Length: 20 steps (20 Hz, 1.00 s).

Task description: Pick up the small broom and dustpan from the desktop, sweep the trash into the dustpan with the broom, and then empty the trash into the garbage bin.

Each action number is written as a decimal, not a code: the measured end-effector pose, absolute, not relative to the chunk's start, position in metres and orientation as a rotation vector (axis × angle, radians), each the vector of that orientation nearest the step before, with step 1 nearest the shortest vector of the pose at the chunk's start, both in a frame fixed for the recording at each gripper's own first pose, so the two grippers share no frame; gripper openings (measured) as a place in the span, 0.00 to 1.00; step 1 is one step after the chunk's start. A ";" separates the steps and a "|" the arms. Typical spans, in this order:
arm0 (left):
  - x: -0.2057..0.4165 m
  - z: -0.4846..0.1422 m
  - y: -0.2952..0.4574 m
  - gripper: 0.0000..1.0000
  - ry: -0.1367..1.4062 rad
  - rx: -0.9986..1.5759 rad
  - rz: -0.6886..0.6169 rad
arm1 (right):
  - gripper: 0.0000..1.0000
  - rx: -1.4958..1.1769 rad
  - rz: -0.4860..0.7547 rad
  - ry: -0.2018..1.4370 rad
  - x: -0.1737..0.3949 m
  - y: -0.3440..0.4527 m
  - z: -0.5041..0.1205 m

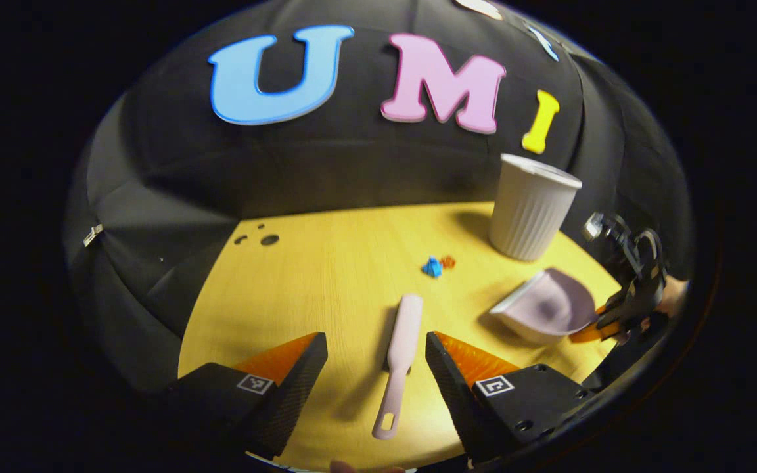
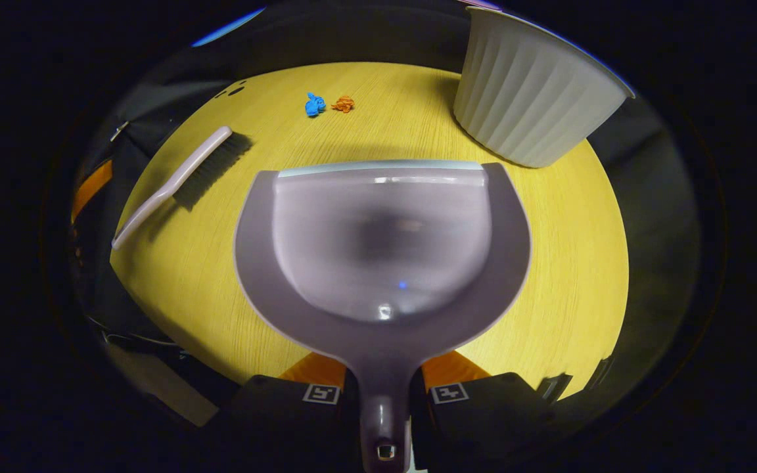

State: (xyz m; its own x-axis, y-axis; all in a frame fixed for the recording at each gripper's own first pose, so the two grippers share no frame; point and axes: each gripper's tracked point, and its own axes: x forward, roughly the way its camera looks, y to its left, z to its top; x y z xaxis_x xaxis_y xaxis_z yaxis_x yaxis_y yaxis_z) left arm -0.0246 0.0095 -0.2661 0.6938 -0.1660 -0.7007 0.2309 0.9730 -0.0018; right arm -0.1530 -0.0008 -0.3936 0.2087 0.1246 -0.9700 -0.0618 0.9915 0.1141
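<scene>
Lilac dustpan (image 2: pixel 382 263) pinched by right gripper (image 2: pixel 384 394); left gripper (image 1: pixel 376 368) spread astride broom (image 1: pixel 399 358)

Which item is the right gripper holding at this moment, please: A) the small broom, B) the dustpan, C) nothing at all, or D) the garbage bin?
B: in the right gripper view, the right gripper is closed on the handle of the dustpan, while the broom lies on the desk.

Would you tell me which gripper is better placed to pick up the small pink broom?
Left. The left gripper is open with the pink plastic broom's handle between its fingers, while the right gripper is shut on the grey dustpan's handle.
</scene>
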 end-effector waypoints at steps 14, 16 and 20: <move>-0.033 -0.389 -0.012 0.81 1.182 0.181 -0.296 | 0.35 0.086 0.106 1.347 -0.172 -0.023 -0.382; -0.032 -0.398 -0.013 0.74 1.206 0.192 -0.294 | 0.35 0.088 0.106 1.348 -0.172 -0.024 -0.383; -0.030 -0.406 -0.015 0.59 1.227 0.223 -0.303 | 0.35 0.089 0.106 1.351 -0.174 -0.026 -0.382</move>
State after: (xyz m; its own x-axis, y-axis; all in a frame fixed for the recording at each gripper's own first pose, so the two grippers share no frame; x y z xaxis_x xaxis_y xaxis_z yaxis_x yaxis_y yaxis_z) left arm -0.0304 -0.0145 -0.4063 0.3051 -0.1071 -0.9463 0.3451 0.9386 0.0051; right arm -0.1737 -0.0264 -0.3818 0.2145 0.1277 -0.9683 -0.0245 0.9918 0.1253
